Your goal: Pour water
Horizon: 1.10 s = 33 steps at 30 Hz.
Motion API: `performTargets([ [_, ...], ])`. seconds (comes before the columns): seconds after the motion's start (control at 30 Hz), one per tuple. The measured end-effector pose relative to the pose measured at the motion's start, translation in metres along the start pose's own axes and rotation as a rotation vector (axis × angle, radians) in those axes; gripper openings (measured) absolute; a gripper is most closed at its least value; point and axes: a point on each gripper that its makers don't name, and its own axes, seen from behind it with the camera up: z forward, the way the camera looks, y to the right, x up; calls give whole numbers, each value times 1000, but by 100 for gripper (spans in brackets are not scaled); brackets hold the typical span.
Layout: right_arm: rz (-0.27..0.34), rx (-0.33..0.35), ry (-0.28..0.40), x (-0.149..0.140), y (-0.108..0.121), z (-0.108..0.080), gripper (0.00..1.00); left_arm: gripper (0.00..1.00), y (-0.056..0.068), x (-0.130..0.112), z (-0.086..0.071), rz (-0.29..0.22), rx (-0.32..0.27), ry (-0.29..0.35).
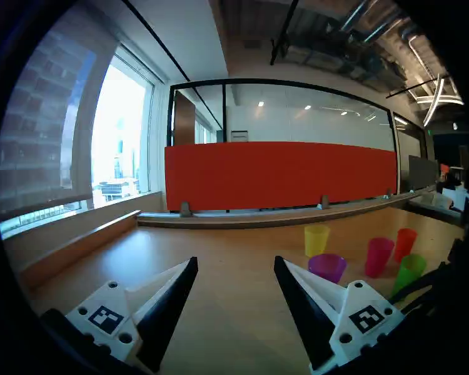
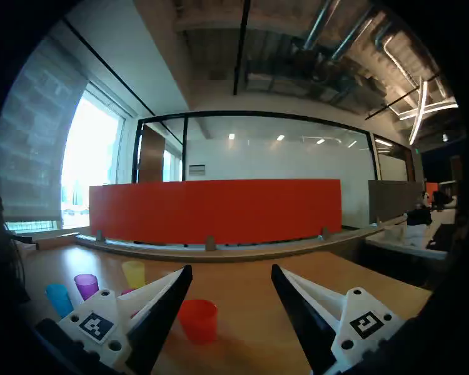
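In the left gripper view, five plastic cups are seen standing upright on the wooden table (image 1: 234,331), grouped to the right of the fingers. A yellow cup (image 1: 316,239) is set farthest back, a purple cup (image 1: 327,267) stands just in front of it, and a pink cup (image 1: 379,256), a red cup (image 1: 405,244) and a green cup (image 1: 409,270) are clustered further right. Whether any of them holds water cannot be told.

In the right gripper view, a red cup (image 2: 198,320) is found nearest, just beside the inner edge of the left-hand finger. A yellow cup (image 2: 134,273), a purple cup (image 2: 86,285) and a blue cup (image 2: 59,299) are lined up beyond that finger, toward the left edge.

The left gripper (image 1: 235,259) is held above the tabletop with its jaws spread wide, and nothing is gripped between them. The right gripper (image 2: 231,267) is held the same way, jaws apart and gripping nothing (the red cup lies near one finger, but contact cannot be told).

Behind the table, a long orange-red partition (image 1: 278,175) is mounted along the far edge, with a glass wall above it. A bright window (image 1: 119,144) is seen at the left.
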Motion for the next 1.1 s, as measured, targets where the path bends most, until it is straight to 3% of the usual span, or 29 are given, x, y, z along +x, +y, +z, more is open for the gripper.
performTargets([
  [0.2,-3,16,-18,1,-10,3,98,90,6,2,0,51,17,21],
  [0.6,-10,12,-50,3,-11,3,98,90,1,-14,1,-30,45,22],
  [1.1,-6,6,-58,2,-5,1,98,90,4,-18,1,-36,37,44],
])
